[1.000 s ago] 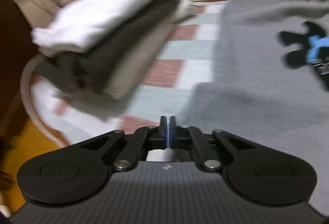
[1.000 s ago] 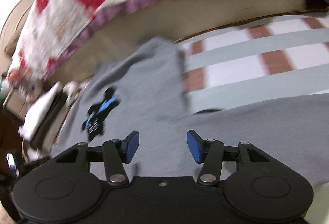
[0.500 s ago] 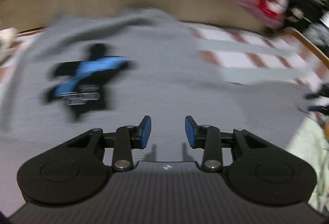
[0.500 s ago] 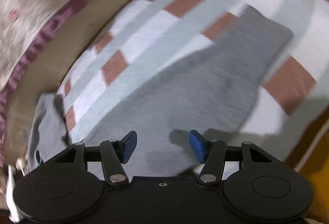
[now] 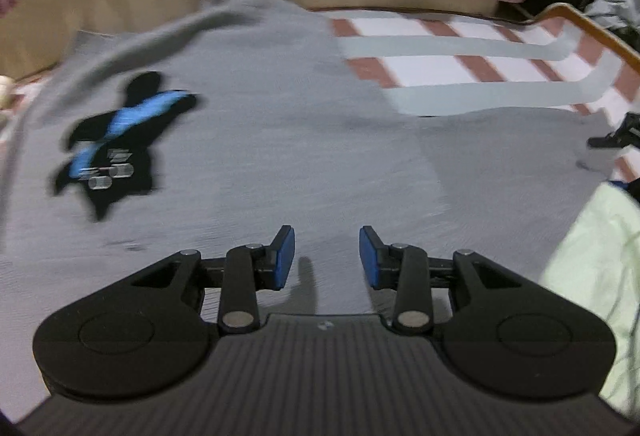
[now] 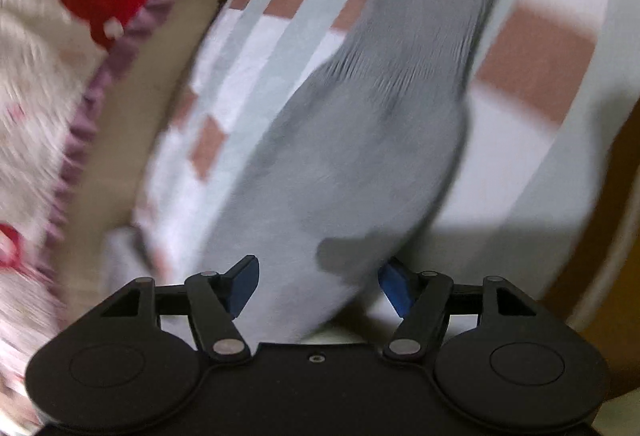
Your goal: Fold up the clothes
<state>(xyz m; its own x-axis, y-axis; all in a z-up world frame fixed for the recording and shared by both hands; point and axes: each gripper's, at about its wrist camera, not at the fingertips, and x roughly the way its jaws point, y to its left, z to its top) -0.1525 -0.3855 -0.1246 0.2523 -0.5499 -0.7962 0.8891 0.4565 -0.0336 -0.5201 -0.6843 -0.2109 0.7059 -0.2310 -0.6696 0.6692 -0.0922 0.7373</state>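
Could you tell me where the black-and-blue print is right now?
Left wrist view, left side: the print sits on the grey shirt, ahead-left of the open left gripper.

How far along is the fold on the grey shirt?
Barely begun. Done: the grey shirt lies spread on the striped sheet, print up. In hand: nothing; the left hand-held gripper and right hand-held gripper are open, the right over a sleeve. Left: every fold.

A: How many garments are spread out?
B: One grey shirt [image 5: 280, 140], with one black-and-blue print [image 5: 116, 144] on it.
A: And tools?
B: Two: the left tool [image 5: 327, 256] and the right tool [image 6: 318, 286], each with two blue pads.
A: Anything else?
B: One checked sheet [image 5: 480, 76] and one blanket with red bears [image 6: 48, 76].
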